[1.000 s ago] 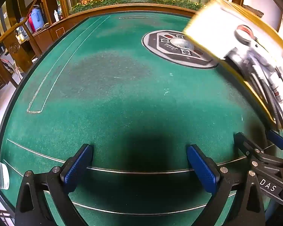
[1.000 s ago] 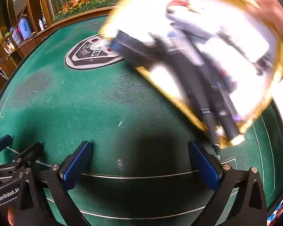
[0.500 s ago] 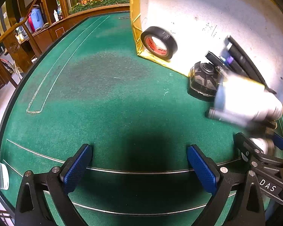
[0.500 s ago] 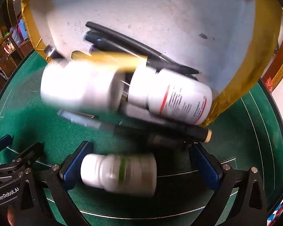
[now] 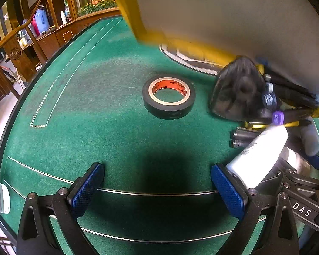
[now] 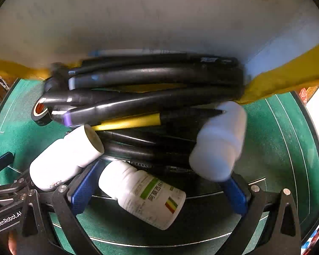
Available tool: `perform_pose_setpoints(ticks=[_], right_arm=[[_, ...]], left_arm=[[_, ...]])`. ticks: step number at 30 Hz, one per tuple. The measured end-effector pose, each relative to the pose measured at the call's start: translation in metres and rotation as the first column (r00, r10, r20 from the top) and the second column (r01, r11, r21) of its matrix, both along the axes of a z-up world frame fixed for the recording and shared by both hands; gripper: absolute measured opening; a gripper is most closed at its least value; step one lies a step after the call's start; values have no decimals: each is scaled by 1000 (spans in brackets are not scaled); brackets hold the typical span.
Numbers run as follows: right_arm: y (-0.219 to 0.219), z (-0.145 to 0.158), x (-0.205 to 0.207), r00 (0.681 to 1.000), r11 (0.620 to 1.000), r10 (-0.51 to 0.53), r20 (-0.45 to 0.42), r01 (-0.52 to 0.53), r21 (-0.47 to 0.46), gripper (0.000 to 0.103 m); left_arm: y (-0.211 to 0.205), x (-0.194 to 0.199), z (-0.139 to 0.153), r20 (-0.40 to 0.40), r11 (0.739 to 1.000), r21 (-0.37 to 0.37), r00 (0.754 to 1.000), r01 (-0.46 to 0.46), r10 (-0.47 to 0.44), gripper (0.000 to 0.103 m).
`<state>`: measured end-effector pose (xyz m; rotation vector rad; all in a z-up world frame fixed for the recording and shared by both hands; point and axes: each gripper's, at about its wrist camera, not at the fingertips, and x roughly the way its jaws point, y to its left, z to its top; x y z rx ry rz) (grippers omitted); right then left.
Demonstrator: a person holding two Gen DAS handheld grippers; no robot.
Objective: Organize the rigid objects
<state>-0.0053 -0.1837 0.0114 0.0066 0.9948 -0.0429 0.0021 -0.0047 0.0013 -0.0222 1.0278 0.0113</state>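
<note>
With both the left tongs (image 5: 157, 188) and right tongs (image 6: 159, 189) apart and empty, the labelled bottle (image 6: 142, 193) lies between the right pair on the green bench (image 5: 95, 116), probably light, stiff and slick, best gripped across its body.

Green felt table (image 5: 100, 110): one roll of black tape (image 5: 168, 99) with an orange core, lying flat and alone near the middle. To its right, under the tilted white, yellow-edged tray (image 5: 223, 10): a blurred black cap-like object (image 5: 238, 91), a cluster of dark pens (image 5: 287, 104), one with a purple end, and a white bottle (image 5: 259, 155) lying on its side. Left gripper (image 5: 157, 187): blue-padded fingers (image 5: 86, 189) spread wide over bare felt, holding nothing, the bottle just beside the right-hand finger.
</note>
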Motion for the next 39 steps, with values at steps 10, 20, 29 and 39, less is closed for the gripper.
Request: perform_pose_setpoints(ticks=[10, 20, 29, 39], right_arm=[[1, -3, -6, 1000, 1000, -1, 1, 1, 0, 103], [4, -2, -1, 1000, 1000, -2, -2, 2, 0, 103], [3, -1, -1, 1000, 1000, -2, -2, 2, 0, 103], [4, -1, -1, 1000, 1000, -2, -3, 2, 0, 103]], left_arm=[[0, 0, -1, 1, 1000, -1, 1000, 0, 0, 102], [0, 0, -1, 1, 1000, -2, 1000, -1, 1, 102], [0, 0, -2, 1, 1000, -1, 1000, 0, 0, 102], [0, -1, -2, 1, 1000, -2, 1000, 0, 0, 102]])
